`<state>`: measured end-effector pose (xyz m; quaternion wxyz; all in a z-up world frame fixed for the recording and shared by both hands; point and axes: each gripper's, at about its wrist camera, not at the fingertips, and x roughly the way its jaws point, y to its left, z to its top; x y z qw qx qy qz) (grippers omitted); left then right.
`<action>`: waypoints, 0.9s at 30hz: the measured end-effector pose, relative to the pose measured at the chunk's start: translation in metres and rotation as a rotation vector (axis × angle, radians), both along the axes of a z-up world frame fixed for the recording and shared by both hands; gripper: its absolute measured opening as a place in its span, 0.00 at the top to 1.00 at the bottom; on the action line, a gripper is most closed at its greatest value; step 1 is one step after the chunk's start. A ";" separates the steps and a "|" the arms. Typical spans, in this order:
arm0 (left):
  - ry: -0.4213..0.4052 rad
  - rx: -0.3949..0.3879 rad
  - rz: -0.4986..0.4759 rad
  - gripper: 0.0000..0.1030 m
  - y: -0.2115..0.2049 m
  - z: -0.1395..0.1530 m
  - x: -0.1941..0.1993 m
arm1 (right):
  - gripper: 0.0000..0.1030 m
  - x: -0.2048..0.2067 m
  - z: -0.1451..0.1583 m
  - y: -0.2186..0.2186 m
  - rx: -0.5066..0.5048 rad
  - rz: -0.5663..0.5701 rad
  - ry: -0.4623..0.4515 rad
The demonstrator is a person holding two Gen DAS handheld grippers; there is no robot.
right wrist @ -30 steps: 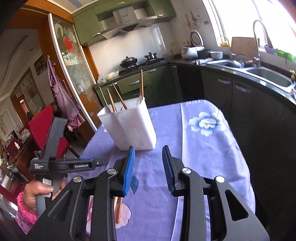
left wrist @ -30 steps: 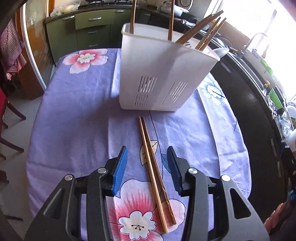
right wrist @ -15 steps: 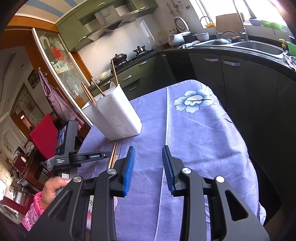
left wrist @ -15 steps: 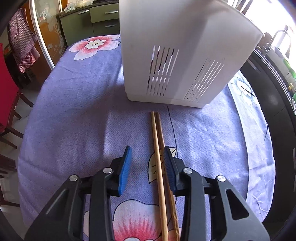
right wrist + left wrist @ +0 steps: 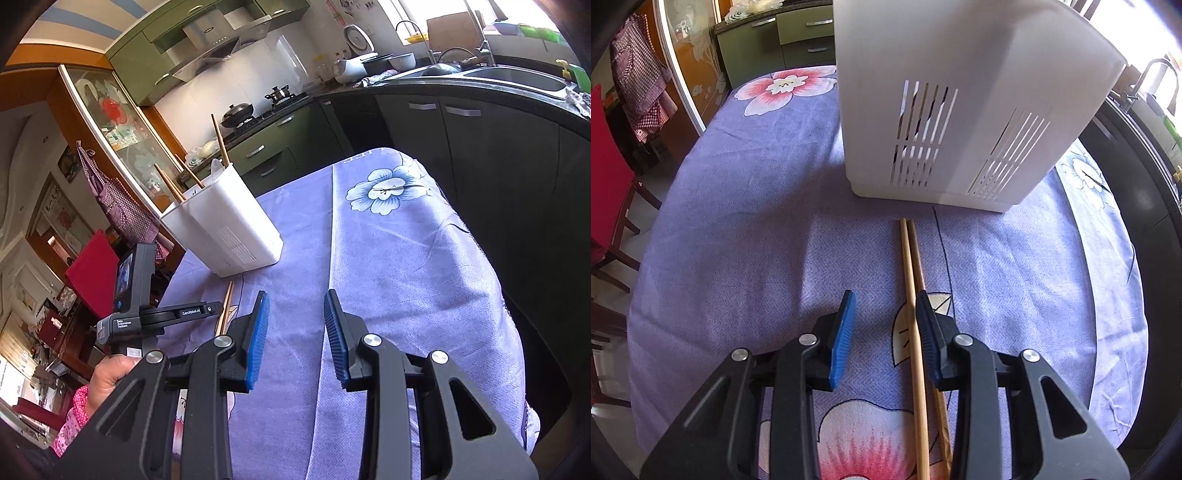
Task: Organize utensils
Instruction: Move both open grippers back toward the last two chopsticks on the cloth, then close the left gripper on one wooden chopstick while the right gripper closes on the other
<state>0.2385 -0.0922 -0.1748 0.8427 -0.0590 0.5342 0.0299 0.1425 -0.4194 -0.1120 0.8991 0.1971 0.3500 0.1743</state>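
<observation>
Two wooden chopsticks [image 5: 910,266] lie side by side on the purple flowered tablecloth [image 5: 738,221], pointing at a white slotted utensil holder [image 5: 960,110]. My left gripper [image 5: 885,299] hangs low over them, open. The pair runs between its blue pads, close against the right pad and apart from the left one. In the right wrist view the holder [image 5: 229,229] stands at the left with several chopsticks [image 5: 219,140] upright in it. My right gripper [image 5: 295,299] hovers open over bare cloth with nothing between its pads. A hand [image 5: 110,373] holds the left gripper's handle.
A red chair [image 5: 605,166] stands off the table's left edge. A dark counter with a sink [image 5: 517,77] runs along the right side. Green cabinets and a stove [image 5: 258,110] stand behind the table.
My left gripper sank toward the cloth and closer to the holder, and its jaws narrowed around the chopsticks. My right gripper dropped, shifted and rolled; its jaws kept the same width.
</observation>
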 end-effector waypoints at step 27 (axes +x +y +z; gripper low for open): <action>-0.083 -0.073 -0.020 0.95 0.018 0.030 -0.019 | 0.58 0.006 -0.004 0.005 -0.020 -0.006 0.019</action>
